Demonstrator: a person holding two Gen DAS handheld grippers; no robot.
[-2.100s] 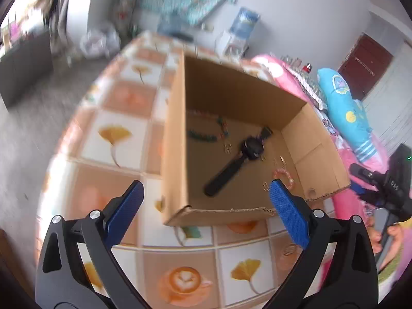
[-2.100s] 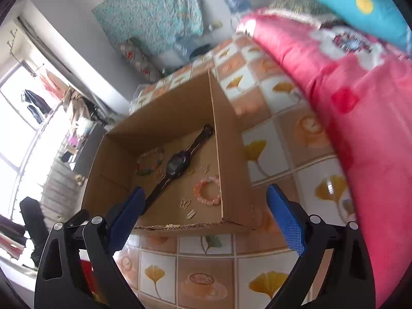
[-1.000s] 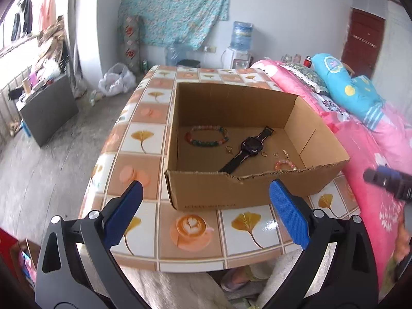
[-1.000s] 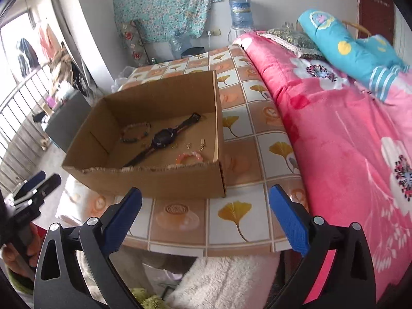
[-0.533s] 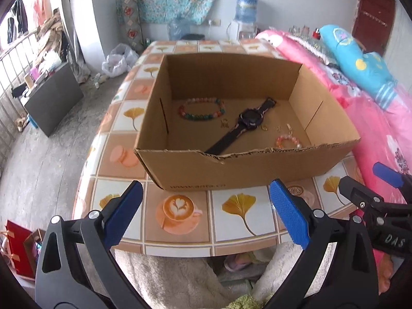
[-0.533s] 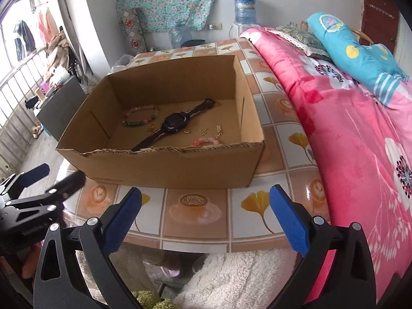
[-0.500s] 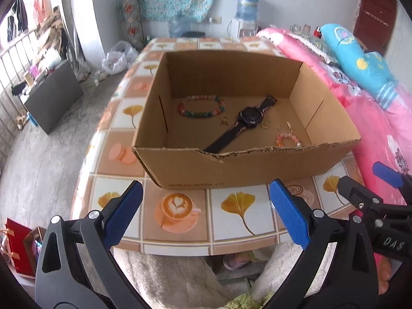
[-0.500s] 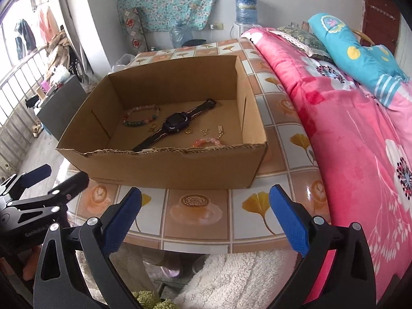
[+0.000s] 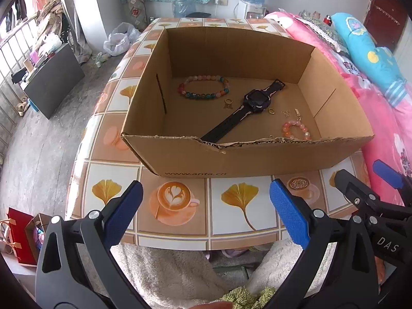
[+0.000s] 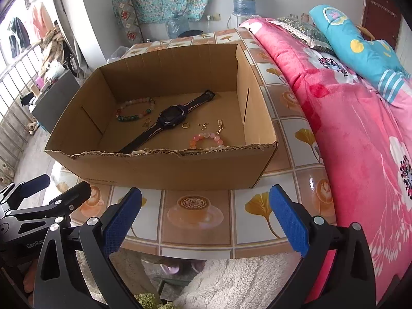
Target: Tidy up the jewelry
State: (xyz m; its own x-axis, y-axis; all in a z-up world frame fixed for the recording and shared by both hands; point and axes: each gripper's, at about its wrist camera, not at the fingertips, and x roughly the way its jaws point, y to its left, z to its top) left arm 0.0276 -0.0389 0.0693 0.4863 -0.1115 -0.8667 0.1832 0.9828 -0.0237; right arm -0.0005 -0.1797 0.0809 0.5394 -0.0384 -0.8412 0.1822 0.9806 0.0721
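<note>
Both grippers have been drawn back from the cardboard box (image 9: 257, 159). Inside, left to right, are seen a multicoloured bead bracelet (image 9: 203, 90), a black watch (image 9: 247, 108) lying diagonally, near-left to far-right, and a pink bracelet (image 9: 296, 130). The left gripper (image 9: 206, 213) and right gripper (image 10: 206, 213) are held spread, empty.

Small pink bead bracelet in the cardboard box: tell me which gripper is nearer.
Right. The small pink bead bracelet lies almost straight ahead of the right gripper; the left gripper sits further left.

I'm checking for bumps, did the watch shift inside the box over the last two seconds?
No. The watch lies diagonally between the big bracelet and the pink bracelet, just as before; only the cameras pulled back.
</note>
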